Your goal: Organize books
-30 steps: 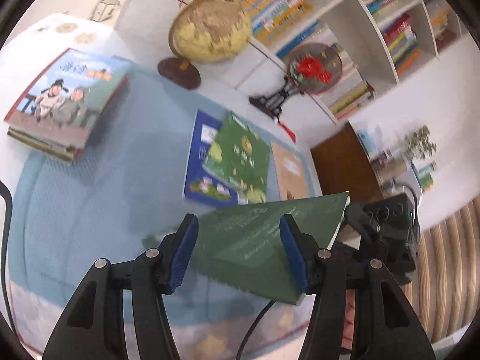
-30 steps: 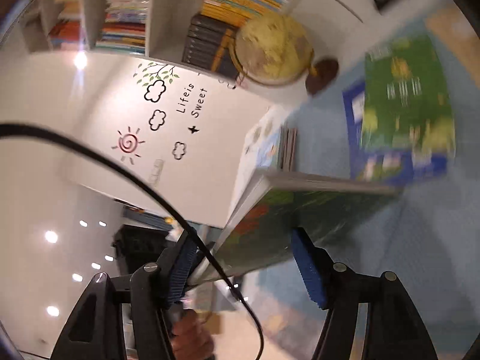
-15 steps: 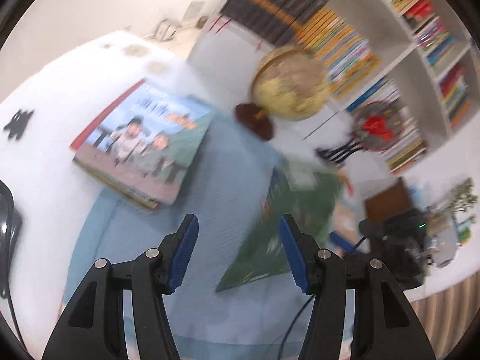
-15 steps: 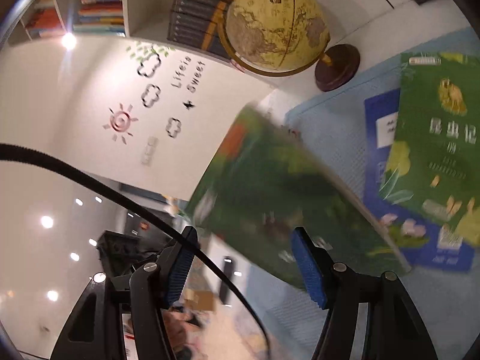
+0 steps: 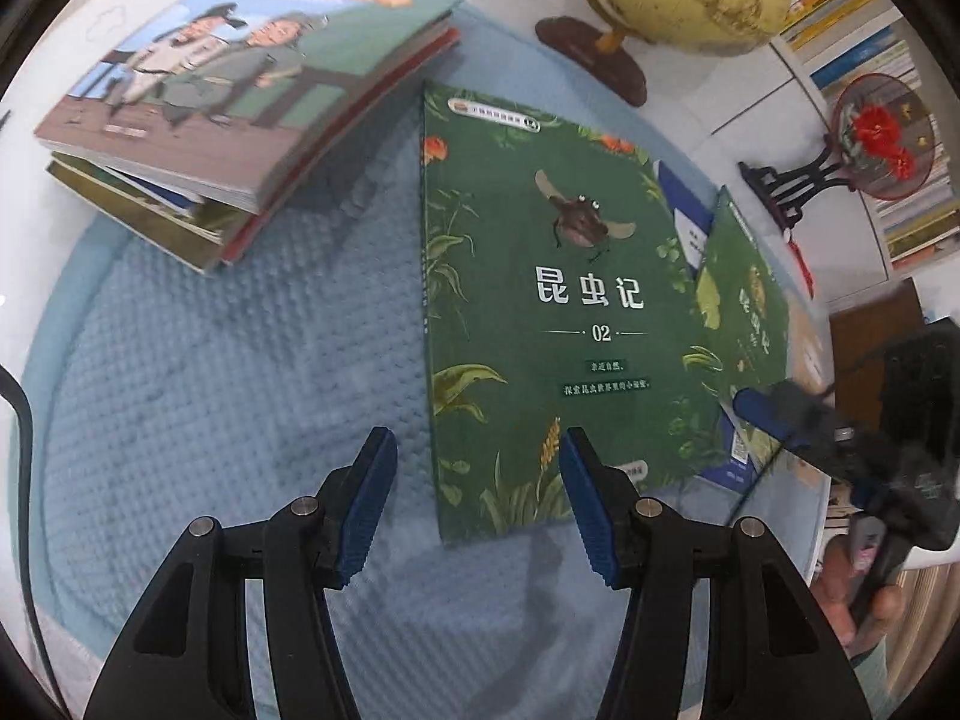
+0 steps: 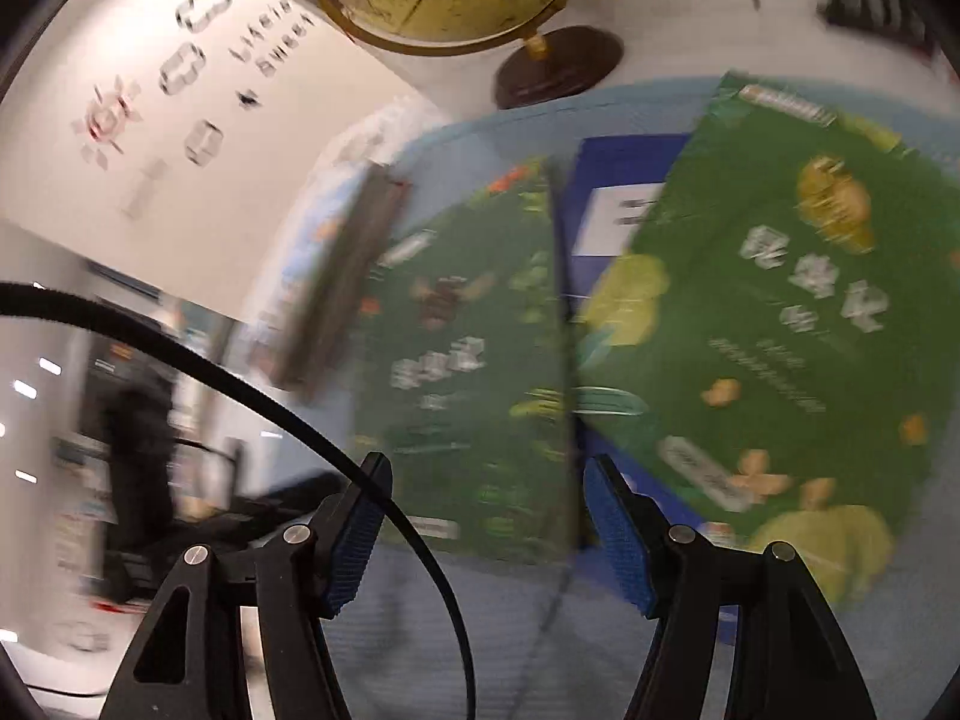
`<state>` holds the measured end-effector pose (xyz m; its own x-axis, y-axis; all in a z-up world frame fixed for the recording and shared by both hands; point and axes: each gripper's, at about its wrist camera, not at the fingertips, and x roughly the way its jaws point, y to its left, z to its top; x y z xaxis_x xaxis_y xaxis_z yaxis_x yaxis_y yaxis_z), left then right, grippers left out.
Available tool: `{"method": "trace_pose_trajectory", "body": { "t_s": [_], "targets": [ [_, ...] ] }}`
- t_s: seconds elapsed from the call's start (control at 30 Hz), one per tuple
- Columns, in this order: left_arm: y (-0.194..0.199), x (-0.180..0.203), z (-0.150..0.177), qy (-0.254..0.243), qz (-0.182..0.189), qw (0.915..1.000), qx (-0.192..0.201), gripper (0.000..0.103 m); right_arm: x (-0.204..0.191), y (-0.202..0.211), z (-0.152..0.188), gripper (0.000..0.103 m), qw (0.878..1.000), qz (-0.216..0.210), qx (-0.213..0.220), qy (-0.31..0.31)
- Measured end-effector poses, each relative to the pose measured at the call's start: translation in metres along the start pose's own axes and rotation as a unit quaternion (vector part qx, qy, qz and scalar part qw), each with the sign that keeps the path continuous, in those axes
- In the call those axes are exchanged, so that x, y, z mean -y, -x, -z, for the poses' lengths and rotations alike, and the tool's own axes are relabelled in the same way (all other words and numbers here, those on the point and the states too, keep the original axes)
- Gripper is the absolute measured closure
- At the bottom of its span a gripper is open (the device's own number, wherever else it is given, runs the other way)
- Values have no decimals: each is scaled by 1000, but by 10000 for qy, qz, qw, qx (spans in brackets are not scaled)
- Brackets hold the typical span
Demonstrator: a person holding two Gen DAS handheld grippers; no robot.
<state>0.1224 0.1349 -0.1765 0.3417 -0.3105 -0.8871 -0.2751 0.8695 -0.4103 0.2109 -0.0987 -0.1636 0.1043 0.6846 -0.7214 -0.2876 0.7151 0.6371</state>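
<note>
Underneath, a quilted light-blue mat [image 5: 210,372] carries everything: at ten o'clock a stack of picture books [image 5: 240,90], centrally a dark green insect-cover book [image 5: 540,324] lying flat. Both the left gripper [image 5: 477,504] and right gripper [image 6: 486,534] stand spread, pinching nothing.

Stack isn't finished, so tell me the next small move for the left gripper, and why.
Probably lower the left gripper onto the dark green insect book's near-left corner and close. The book lies flat on the blue mat, apart from the stack, and the jaws stand open and empty just above that corner.
</note>
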Motion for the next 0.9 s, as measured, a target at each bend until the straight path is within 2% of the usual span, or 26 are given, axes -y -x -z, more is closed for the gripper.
{"method": "trace_pose_trajectory", "body": {
  "t_s": [0.07, 0.17, 0.23, 0.3, 0.33, 0.4, 0.57, 0.6, 0.63, 0.67, 0.7, 0.77, 0.8, 0.83, 0.87, 0.9],
  "targets": [
    [-3, 0, -3, -5, -10, 10000, 0, 50, 3, 3, -4, 38, 9998, -178, 75, -82],
    [-5, 0, -7, 7, 2, 10000, 6, 50, 2, 6, -9, 38, 9999, -7, 81, 87],
    [-5, -1, -9, 22, 45, 10000, 4, 50, 1, 8, -11, 38, 9996, -13, -60, 265],
    [-5, -2, -10, -6, 75, 10000, -14, 50, -6, 5, -10, 38, 9964, 210, -384, 725],
    [-6, -1, -10, -43, 75, 10000, -21, 50, -10, 0, -7, 38, 9909, 284, -739, 1084],
    [-6, 0, -9, -105, 62, 9999, -33, 50, -12, -7, -2, 37, 9826, 388, -1181, 1381],
    [-8, 2, -11, -158, 68, 9998, -67, 50, -19, -15, 4, 36, 9677, 338, -1900, 1622],
    [-8, 2, -11, -150, 82, 9998, -71, 50, -26, -14, 5, 34, 9646, 193, -2038, 1664],
    [-8, 2, -11, -140, 102, 9998, -73, 50, -37, -11, 8, 21, 9564, 218, -2176, 1935],
    [-8, 1, -11, -136, 116, 9998, -73, 50, -44, -10, 10, 13, 9501, 373, -2224, 2157],
    [-8, 0, -12, -141, 133, 9998, -72, 48, -55, -8, 15, 13, 9349, 743, -2284, 2614],
    [-7, -1, -11, -147, 160, 9998, -51, 48, -68, -5, 21, 18, 9093, 1326, -2171, 3292],
    [-7, -1, -10, -151, 164, 9997, -35, 48, -71, -3, 21, 21, 9012, 1564, -2033, 3493],
    [-6, -1, -10, -170, 164, 9997, -18, 48, -71, -2, 17, 33, 8998, 1762, -1843, 3541],
    [-6, -2, -9, -181, 159, 9997, -4, 48, -69, -2, 13, 45, 9034, 1839, -1727, 3467],
    [-6, -1, -8, -198, 149, 9997, 14, 48, -63, -3, 4, 51, 9129, 2019, -1469, 3229]
  ]
}}
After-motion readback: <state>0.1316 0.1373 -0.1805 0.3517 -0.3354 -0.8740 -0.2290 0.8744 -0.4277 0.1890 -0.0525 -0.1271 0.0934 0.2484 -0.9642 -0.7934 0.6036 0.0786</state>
